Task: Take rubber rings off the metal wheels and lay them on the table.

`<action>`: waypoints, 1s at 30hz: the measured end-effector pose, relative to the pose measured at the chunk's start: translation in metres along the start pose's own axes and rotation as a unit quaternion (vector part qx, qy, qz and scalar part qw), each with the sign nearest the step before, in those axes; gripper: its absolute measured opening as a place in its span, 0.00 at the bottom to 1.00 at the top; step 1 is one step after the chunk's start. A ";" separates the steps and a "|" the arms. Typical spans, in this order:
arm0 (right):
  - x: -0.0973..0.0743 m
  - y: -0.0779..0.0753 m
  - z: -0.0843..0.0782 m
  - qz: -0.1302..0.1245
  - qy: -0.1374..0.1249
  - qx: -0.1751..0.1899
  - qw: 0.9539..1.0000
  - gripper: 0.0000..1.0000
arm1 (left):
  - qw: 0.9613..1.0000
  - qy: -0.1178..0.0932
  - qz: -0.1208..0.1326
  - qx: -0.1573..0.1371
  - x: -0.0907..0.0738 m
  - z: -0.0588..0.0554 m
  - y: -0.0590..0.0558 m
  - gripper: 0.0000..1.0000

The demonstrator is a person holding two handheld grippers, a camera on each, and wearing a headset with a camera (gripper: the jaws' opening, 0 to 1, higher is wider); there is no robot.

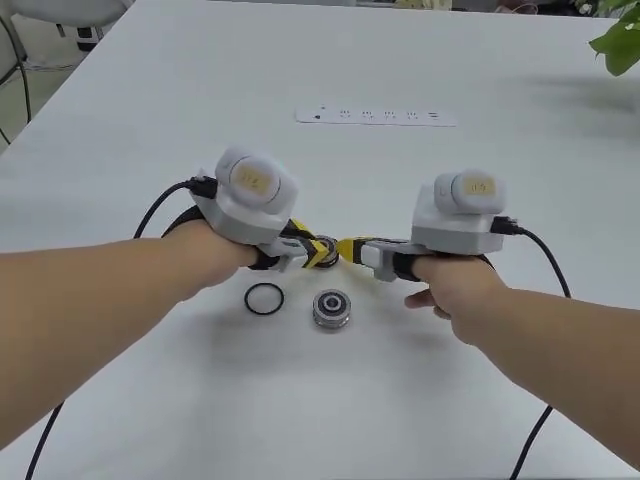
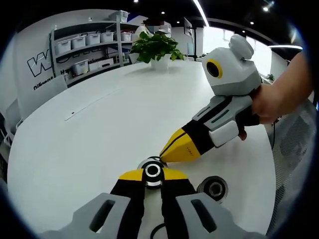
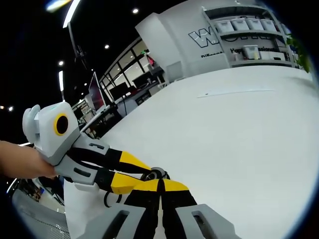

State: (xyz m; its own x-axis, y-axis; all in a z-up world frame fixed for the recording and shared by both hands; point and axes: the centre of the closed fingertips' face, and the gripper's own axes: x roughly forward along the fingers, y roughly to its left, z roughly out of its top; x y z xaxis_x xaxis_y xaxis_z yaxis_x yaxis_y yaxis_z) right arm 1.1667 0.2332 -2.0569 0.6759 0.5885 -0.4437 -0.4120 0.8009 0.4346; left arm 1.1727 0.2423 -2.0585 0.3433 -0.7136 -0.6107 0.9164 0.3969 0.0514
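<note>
My left gripper [image 1: 308, 252] [image 2: 152, 177] is shut on a small metal wheel [image 1: 323, 250] [image 2: 152, 167] with a black rubber rim, held just above the white table [image 1: 400, 380]. My right gripper [image 1: 346, 247] [image 3: 159, 185] comes in from the other side with its jaws shut. Its yellow tips touch that wheel's rim [image 3: 156, 173], and I cannot tell whether they pinch the rubber. A loose black rubber ring [image 1: 264, 299] lies flat on the table below the left gripper. Beside it stands a second metal wheel [image 1: 331, 308] [image 2: 213, 188].
A white power strip [image 1: 375, 116] lies further back on the table. A green plant [image 1: 625, 40] [image 2: 155, 46] stands at the far right corner. Black cables [image 1: 150, 215] trail from both grippers across the tabletop.
</note>
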 end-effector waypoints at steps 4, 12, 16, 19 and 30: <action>0.000 0.002 0.000 0.003 0.001 -0.003 1.000 0.00 | 1.000 0.001 0.000 0.000 0.000 0.000 0.000 0.06; 0.001 0.003 0.000 0.006 0.004 -0.011 1.000 0.00 | 1.000 0.003 -0.001 0.000 -0.001 0.000 -0.001 0.06; 0.002 0.006 0.001 0.011 0.004 -0.018 1.000 0.00 | 1.000 0.003 -0.001 0.001 -0.001 0.000 -0.001 0.06; 0.003 0.007 0.001 0.013 0.004 -0.021 1.000 0.00 | 1.000 0.005 -0.001 0.001 0.000 0.001 -0.001 0.06; 0.005 0.015 0.010 0.026 -0.008 -0.035 0.999 0.00 | 1.000 0.002 -0.003 -0.003 0.000 0.001 -0.002 0.06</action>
State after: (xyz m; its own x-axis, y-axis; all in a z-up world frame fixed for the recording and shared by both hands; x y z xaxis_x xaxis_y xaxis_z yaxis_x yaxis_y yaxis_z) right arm 1.1701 0.2473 -2.0451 0.6622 0.6280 -0.4089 -0.4880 0.7754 0.4007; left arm 1.1713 0.2413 -2.0579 0.3371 -0.7129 -0.6149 0.9171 0.3963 0.0434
